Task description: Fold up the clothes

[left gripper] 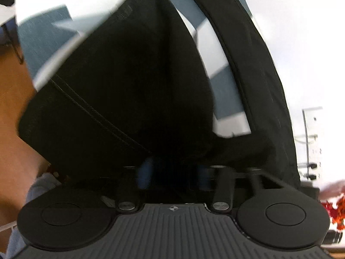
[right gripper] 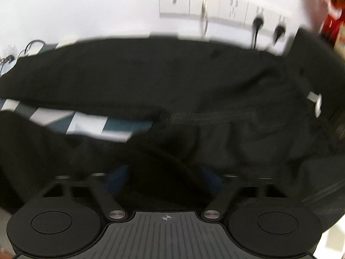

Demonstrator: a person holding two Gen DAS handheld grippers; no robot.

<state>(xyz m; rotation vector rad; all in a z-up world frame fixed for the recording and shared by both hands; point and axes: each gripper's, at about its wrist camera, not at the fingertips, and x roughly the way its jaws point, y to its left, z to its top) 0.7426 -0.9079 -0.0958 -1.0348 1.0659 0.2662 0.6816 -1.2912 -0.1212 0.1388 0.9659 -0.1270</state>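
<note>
Left wrist shows the left gripper (left gripper: 172, 161) clamped on the black garment (left gripper: 120, 90), its length running ahead; the right gripper (right gripper: 166, 172) likewise pinches cloth.

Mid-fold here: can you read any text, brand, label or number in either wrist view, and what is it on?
No readable text in either view.
White tag on the black garment: blurred, unreadable.
Wall socket strip: no readable markings.
Red item at the left view's edge: blurred, nothing legible.
Crosshair mark on the claw body: a symbol, no letters.
</note>
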